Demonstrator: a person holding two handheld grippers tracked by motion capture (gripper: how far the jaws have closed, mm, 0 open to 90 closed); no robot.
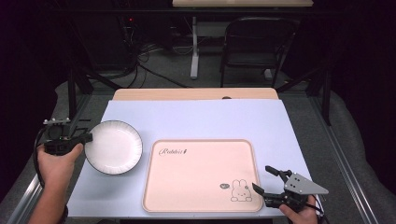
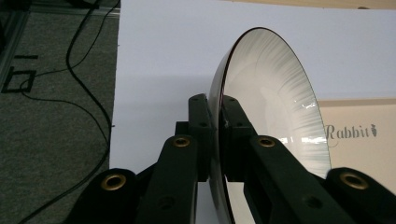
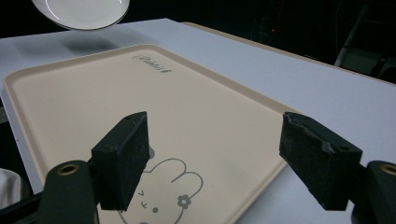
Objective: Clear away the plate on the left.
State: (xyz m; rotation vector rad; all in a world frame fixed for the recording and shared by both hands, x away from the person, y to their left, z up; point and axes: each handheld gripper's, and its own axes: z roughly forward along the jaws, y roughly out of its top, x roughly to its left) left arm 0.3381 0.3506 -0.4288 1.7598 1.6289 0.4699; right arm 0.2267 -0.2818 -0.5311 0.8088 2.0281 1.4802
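A white plate (image 1: 114, 146) with a thin dark rim hangs over the table's left side, held by its left edge in my left gripper (image 1: 87, 138), which is shut on it. In the left gripper view the plate (image 2: 271, 102) stands edge-on between the two black jaws, whose pads (image 2: 201, 116) press both faces of the rim. A cream tray (image 1: 201, 175) with a rabbit drawing lies flat right of the plate. My right gripper (image 1: 265, 179) stands open over the tray's near right corner, nothing between its fingers (image 3: 122, 158). The plate (image 3: 81, 11) floats above its shadow in the right gripper view.
A pale blue mat (image 1: 201, 119) covers the wooden table. Dark frame rails run along both sides. A black chair (image 1: 257, 44) and cables sit on the floor beyond the far edge.
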